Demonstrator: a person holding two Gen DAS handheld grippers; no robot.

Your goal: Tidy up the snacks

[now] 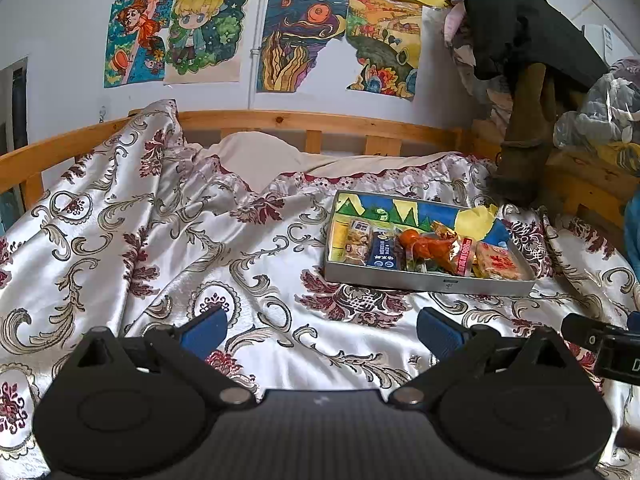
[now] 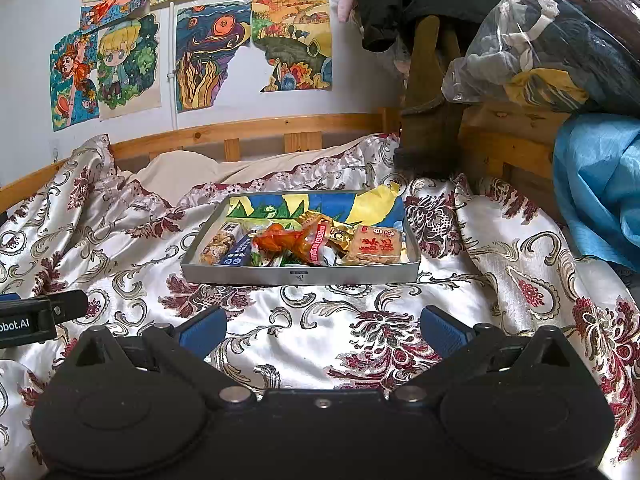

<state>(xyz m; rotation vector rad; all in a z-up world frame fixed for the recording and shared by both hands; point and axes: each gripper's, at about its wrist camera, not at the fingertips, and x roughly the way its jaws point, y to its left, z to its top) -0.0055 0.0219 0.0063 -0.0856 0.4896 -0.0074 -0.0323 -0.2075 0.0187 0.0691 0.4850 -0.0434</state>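
Your left tool [image 1: 322, 330] and right tool [image 2: 323, 326] both sat spread wide, blue ribbed pads gripping nothing, hovering over the shiny floral bedspread [image 1: 168, 248]. The crinkly-wrapped snacks [image 2: 296, 242] were all piled in the shallow grey rectangular tray [image 2: 300, 276], which lay on the bed toward the wooden headboard rail [image 1: 304, 120], right of middle.

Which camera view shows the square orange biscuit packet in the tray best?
The right wrist view: the biscuit packet lies near the middle of the picture, its red print facing the camera. In the left wrist view it sits farther right in the grey tray, seen more obliquely, the print less clear.
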